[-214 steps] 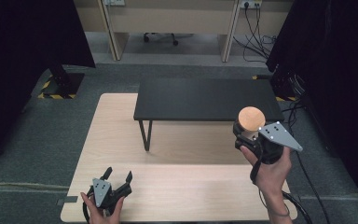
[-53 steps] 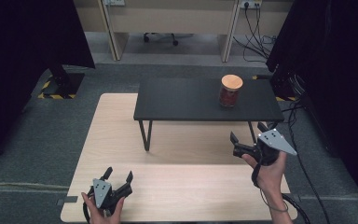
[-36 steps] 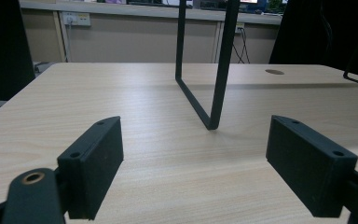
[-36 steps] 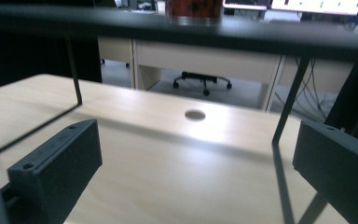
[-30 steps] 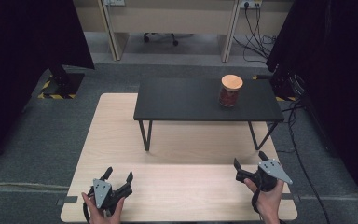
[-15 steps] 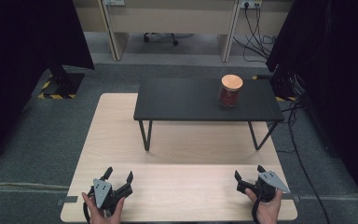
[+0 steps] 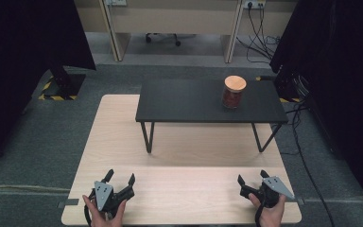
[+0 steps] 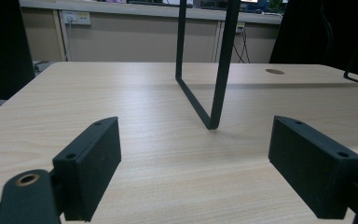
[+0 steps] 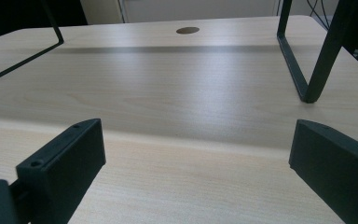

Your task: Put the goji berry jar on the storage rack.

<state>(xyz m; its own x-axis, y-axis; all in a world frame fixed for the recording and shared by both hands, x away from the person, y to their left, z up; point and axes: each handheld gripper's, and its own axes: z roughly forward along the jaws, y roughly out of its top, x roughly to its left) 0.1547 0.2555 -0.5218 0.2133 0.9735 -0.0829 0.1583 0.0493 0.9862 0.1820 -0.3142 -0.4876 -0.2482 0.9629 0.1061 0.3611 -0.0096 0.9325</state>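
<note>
Item one, the light wooden table (image 7: 179,198): I am seeing it lying across the middle of the floor, its near edge under both hands. Item two, the black bench (image 7: 194,101): it is standing on the far half of that table on thin metal legs, and I am seeing one looped leg ahead in each gripper view. Item three, the left gripper (image 7: 119,179): it is resting at the near left corner of the table, jaws spread wide with bare wood between them. Item four, the right gripper (image 7: 251,178): it is sitting at the near right corner, jaws likewise spread and pinching nothing. Item five, the jar (image 7: 234,92): it is standing upright with a wooden lid on the far right of the bench top, well apart from both grippers.
</note>
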